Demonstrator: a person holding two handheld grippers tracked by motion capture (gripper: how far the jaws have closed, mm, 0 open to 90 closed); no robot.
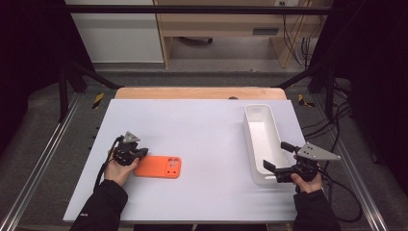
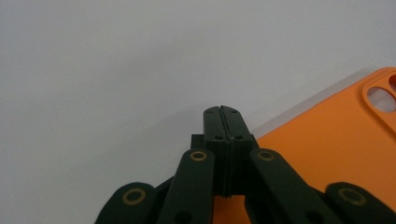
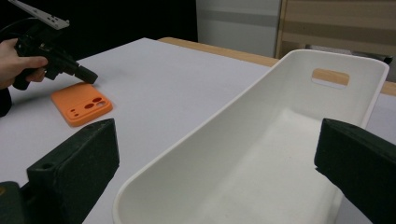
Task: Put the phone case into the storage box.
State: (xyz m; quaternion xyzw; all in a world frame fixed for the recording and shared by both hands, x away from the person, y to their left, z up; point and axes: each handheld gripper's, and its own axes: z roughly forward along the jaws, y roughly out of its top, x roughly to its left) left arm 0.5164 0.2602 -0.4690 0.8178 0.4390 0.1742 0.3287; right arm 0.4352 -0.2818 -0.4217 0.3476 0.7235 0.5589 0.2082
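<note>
One flat orange silicone phone case [image 1: 158, 167] with camera cut-outs at its 3 o'clock end lies beside the left hand-held gripper [image 1: 139, 153], jaws pressed together empty.

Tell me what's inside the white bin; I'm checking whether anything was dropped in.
The white bin shows a bare white floor and a handle slot in its far wall. The right gripper, jaws open, covers the near corners.

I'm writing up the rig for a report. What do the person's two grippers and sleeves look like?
Both are black. The left gripper has linkage arms with brass-coloured pivots, a small grey three-cornered plate on top and a black cable trailing back. The right gripper has blocky black jaws, a larger grey plate and a cable. The sleeves are black.
</note>
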